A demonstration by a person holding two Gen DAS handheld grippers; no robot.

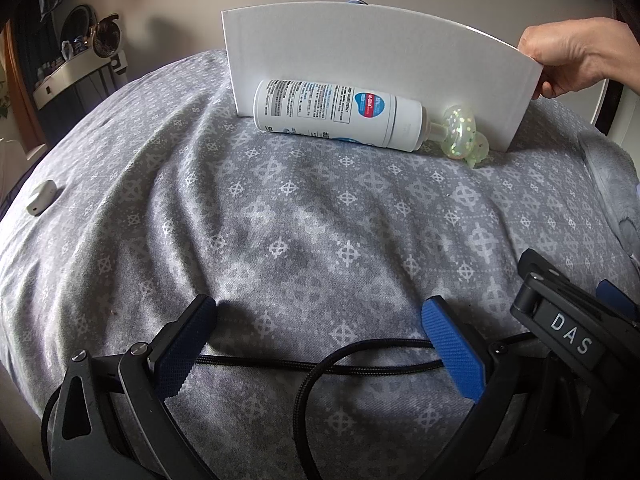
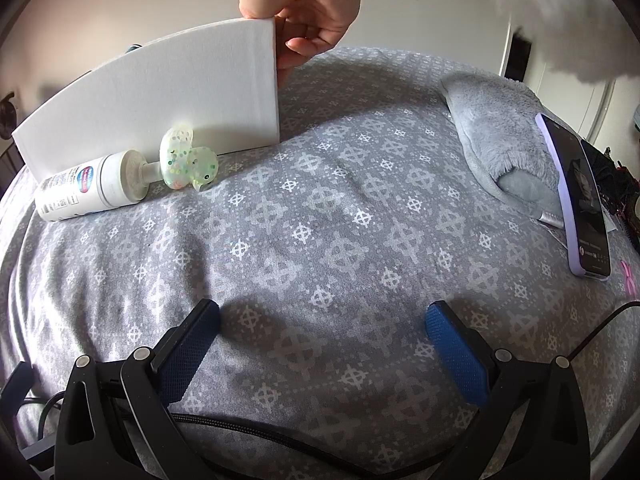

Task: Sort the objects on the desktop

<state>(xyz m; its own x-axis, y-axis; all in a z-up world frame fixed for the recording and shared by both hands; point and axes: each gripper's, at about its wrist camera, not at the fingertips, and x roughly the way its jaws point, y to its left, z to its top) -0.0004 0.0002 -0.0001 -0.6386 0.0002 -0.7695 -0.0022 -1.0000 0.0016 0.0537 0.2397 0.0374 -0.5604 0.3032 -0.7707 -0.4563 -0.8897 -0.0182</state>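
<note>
At twelve o'clock from us, on the grey patterned cloth, we see a white cylindrical plastic bottle with a printed red and blue label (image 1: 336, 114) lying on its side. Its pump neck points toward three o'clock and touches a translucent green duck-shaped toy with glitter flakes inside (image 1: 464, 136). Just behind both stands a flat white rectangular board (image 1: 380, 52), upright on its long edge. A bare hand (image 1: 576, 56) grips its edge at two o'clock.

Patterned grey bed (image 2: 320, 216), bottle (image 2: 88, 188), phone (image 2: 580, 200)
</note>
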